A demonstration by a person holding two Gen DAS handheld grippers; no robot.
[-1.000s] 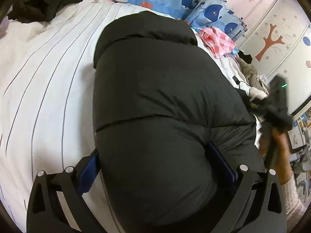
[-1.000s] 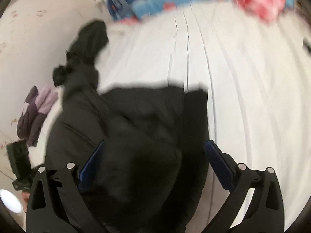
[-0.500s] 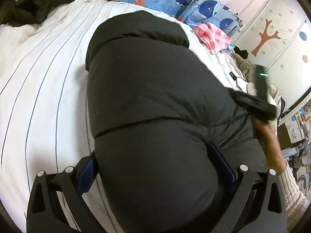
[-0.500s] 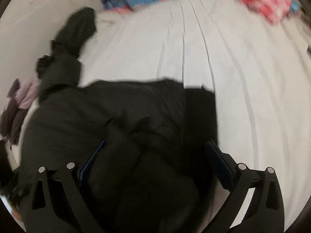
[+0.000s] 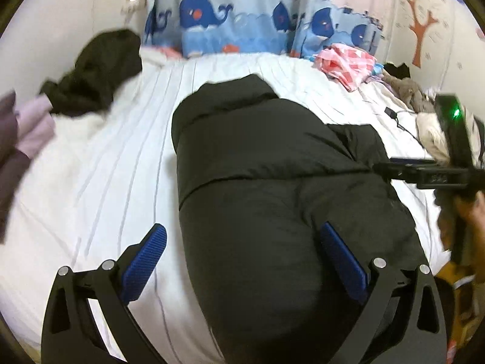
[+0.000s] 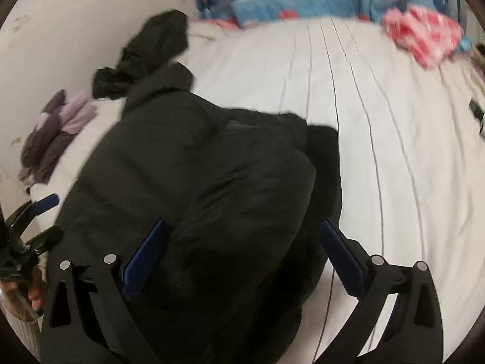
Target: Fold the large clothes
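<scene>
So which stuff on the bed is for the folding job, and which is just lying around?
For the job:
- big black puffy padded jacket
- left gripper
- right gripper

Just lying about:
- pink checked cloth
- crumpled black garment
- purple clothes
- blue whale-print bedding

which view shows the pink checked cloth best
The left wrist view. There the pink checked cloth is fairly sharp at the far right of the bed, with its check pattern readable. In the right wrist view it is only a motion-blurred pink smear at the upper right.

Matt, puffy cloth jacket (image 5: pixel 272 200) — ribbed pads (image 5: pixel 142 262)
</scene>
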